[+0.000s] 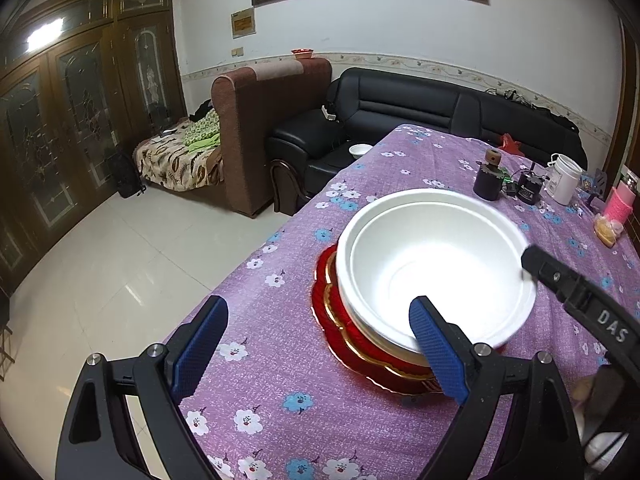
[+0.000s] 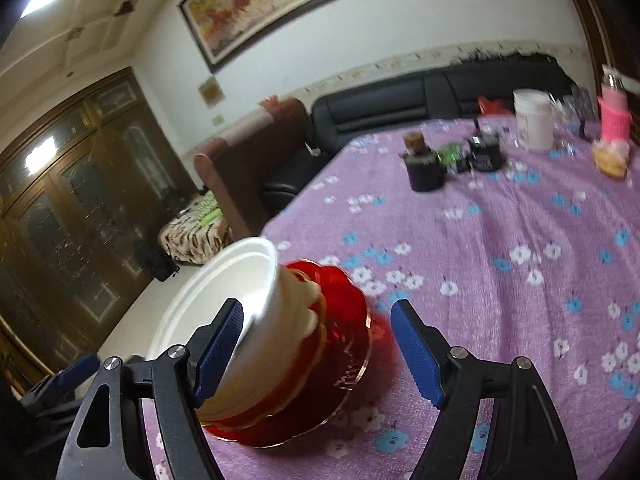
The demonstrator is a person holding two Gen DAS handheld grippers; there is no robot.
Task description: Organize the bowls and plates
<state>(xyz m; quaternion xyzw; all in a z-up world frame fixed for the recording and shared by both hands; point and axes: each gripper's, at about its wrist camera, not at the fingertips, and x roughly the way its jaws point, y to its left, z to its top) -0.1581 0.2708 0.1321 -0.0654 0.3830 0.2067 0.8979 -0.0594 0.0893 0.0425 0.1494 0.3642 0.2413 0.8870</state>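
A white bowl (image 1: 432, 264) sits nested on another bowl atop stacked red plates with gold rims (image 1: 340, 336) on the purple flowered tablecloth (image 1: 280, 400). My left gripper (image 1: 320, 344) is open just in front of the stack, its right finger against the bowl's near rim. In the right wrist view the white bowl (image 2: 224, 300) and red plates (image 2: 340, 360) lie between and left of my open right gripper (image 2: 316, 344); its left finger overlaps the bowl's rim. The right gripper's finger also shows in the left wrist view (image 1: 560, 280) at the bowl's right edge.
At the table's far end stand a dark jar (image 1: 489, 184), a black device (image 1: 530, 190), a white container (image 1: 564, 178) and a pink bottle (image 1: 618, 200). A small white bowl (image 1: 360, 150) rests on the black sofa (image 1: 400, 120). The table edge drops to the tiled floor on the left.
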